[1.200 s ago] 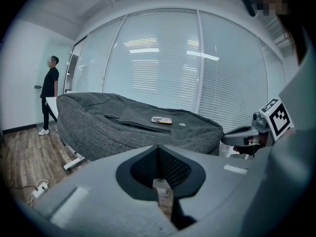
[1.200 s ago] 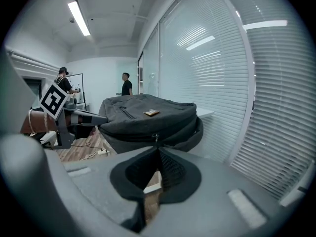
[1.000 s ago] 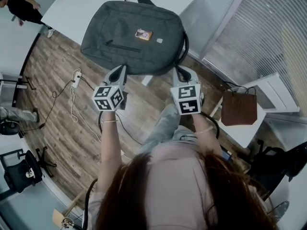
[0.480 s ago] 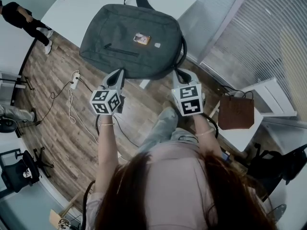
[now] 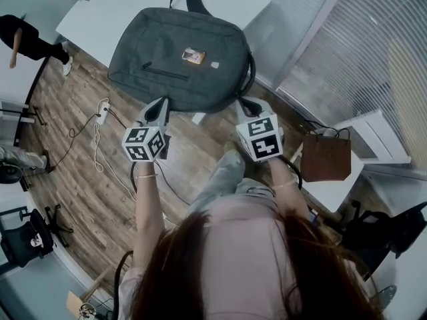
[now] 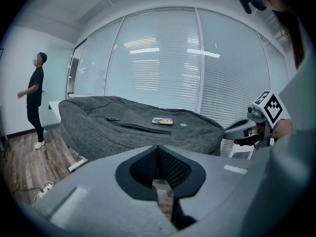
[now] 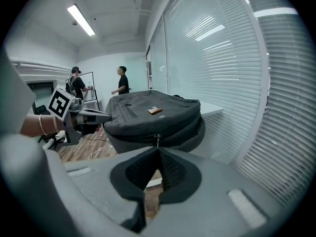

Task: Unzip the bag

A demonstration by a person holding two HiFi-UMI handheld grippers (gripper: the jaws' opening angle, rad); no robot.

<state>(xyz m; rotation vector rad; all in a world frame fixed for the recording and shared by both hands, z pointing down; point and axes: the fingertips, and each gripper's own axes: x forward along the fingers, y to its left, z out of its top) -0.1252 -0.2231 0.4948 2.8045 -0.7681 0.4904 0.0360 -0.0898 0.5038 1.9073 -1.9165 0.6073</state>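
Grey bag (image 5: 180,59) is found flat on the table (image 5: 113,12), still zipped. Just before it, the left gripper (image 5: 161,103) is held shut and empty. Jaws of the right gripper (image 5: 245,103) are together at the zip pull (image 7: 158,139); a grip is not confirmed. Approach is judged; the pull must be pinched, then drawn along.

Head view: above the person, facing steeply down onto the bag (image 5: 180,72), worktop (image 5: 113,12), left gripper (image 5: 162,101) and right gripper (image 5: 241,103).
Left gripper view: low, along its shut jaws; bag near ahead, right gripper at the right edge.
Right gripper view: nearest; zip pull (image 7: 158,140) apparently pinched at the jaws' tips, left gripper at left.
Shared by all: the bag.
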